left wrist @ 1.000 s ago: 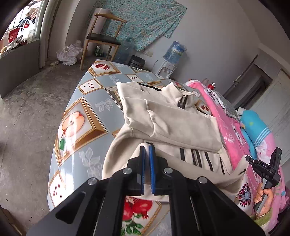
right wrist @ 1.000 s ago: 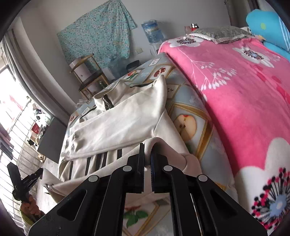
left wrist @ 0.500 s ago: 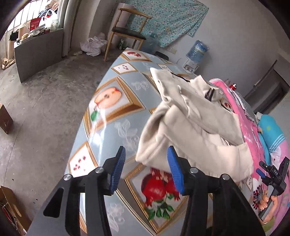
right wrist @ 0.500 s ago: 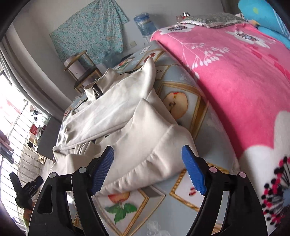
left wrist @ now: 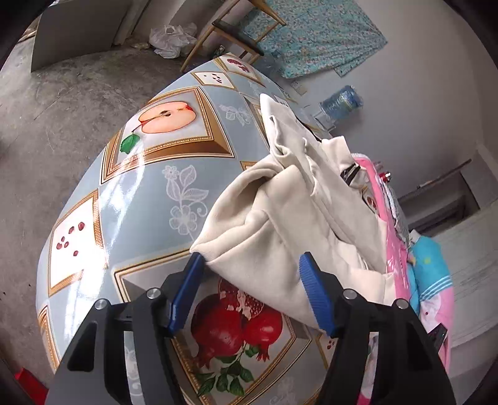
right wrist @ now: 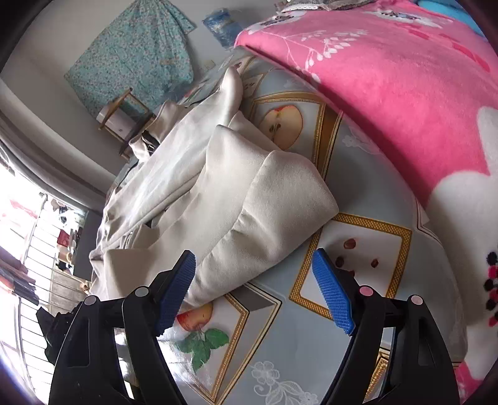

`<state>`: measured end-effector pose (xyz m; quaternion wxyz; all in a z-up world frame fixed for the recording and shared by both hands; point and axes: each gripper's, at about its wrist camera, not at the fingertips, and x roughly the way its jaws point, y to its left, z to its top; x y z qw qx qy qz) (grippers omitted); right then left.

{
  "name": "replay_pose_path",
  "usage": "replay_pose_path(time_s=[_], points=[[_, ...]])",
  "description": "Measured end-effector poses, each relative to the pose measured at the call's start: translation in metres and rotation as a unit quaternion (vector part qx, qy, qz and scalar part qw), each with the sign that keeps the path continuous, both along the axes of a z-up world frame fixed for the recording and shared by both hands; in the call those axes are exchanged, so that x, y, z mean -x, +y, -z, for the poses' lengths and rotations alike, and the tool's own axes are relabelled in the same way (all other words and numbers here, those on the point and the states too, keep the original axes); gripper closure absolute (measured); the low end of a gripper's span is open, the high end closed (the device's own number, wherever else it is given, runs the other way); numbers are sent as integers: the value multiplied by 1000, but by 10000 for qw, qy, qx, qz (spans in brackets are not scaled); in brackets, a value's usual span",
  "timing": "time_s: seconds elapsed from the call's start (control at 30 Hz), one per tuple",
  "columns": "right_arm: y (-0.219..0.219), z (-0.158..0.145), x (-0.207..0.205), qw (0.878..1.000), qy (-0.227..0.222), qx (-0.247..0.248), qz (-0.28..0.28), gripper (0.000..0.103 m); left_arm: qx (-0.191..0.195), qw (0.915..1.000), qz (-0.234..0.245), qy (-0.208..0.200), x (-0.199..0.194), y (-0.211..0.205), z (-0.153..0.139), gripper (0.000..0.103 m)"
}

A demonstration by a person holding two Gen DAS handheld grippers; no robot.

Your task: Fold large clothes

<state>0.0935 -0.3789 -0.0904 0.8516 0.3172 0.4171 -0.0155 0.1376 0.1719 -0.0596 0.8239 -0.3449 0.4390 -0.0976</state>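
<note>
A cream jacket point(left wrist: 289, 218) lies folded in a loose heap on the table with the blue fruit-print cloth point(left wrist: 149, 193). My left gripper point(left wrist: 252, 293) is open and empty, with its blue pads at either side of the heap's near left corner. In the right wrist view the same jacket point(right wrist: 236, 199) lies on the cloth point(right wrist: 358, 258). My right gripper point(right wrist: 258, 289) is open and empty just in front of the heap's near right edge. The jacket's black zip point(right wrist: 147, 140) shows at the far end.
A pink flowered blanket point(right wrist: 389, 78) lies on a bed along the table's right side. A wooden chair point(left wrist: 230, 28), a white plastic bag point(left wrist: 169, 37) and a water bottle point(left wrist: 340, 101) stand beyond the table's far end. Bare concrete floor point(left wrist: 46, 109) lies to the left.
Both grippers were shut on the jacket's hem one second ago. They have let go and opened wide, and the hem now lies folded over onto the jacket. Both grippers have drawn back slightly.
</note>
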Motion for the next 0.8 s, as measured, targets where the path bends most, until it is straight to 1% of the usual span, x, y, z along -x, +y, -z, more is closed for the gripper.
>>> replay_pose_path(time_s=[0.07,0.17,0.23,0.27,0.3,0.33,0.37,0.4,0.43,0.47,0.5,0.53,0.57,0.6,0.63,0.7,0.73,0.8], points=[[-5,2,0,9996,-136,-154,173,29,125,9997,-204,-9,-2,1,1,38],[-11,8,0,9972,-356,-476,448,29,-14,9990,-434,-57,-3,-6,-2,38],[-13,8,-3,9961,-435,-517,566,32,-284,9978,-589,-89,-5,-14,-5,38],[-14,8,-4,9958,-444,-492,625,36,-508,9964,-669,-89,-6,-19,-6,42],[-15,8,-6,9955,-442,-451,713,44,-823,9936,-768,-57,-8,-26,-8,50],[-17,7,-7,9948,-429,-385,843,49,-1147,9898,-842,-23,-9,-32,-8,62],[-19,6,-8,9942,-392,-298,958,62,-1449,9859,-840,-57,-10,-38,-9,70],[-19,5,-10,9938,-346,-161,1040,78,-1768,9809,-786,-186,-9,-46,-12,73],[-19,3,-11,9939,-325,10,1049,84,-2182,9727,-682,-399,-7,-57,-18,79],[-18,-2,-11,9944,-355,173,984,88,-2596,9618,-578,-647,-2,-68,-25,84],[-15,-8,-10,9945,-421,332,902,91,-2949,9501,-484,-901,5,-77,-33,86],[-11,-17,-6,9936,-518,595,814,91,-3131,9424,-428,-1095,12,-83,-41,90],[-6,-27,-2,9917,-621,839,752,93,-3251,9362,-398,-1278,20,-85,-49,91],[-4,-35,3,9903,-707,972,703,94,-3331,9312,-365,-1434,27,-86,-57,91],[-2,-43,8,9895,-784,1020,661,94,-3346,9291,-317,-1546,34,-85,-64,92],[-3,-52,19,9899,-859,950,603,95,-3284,9305,-228,-1609,47,-79,-74,92],[-4,-55,25,9907,-869,877,576,95,-3234,9329,-171,-1574,53,-75,-77,92],[-3,-57,34,9907,-846,901,574,95,-3155,9376,-107,-1456,67,-65,-79,92]])
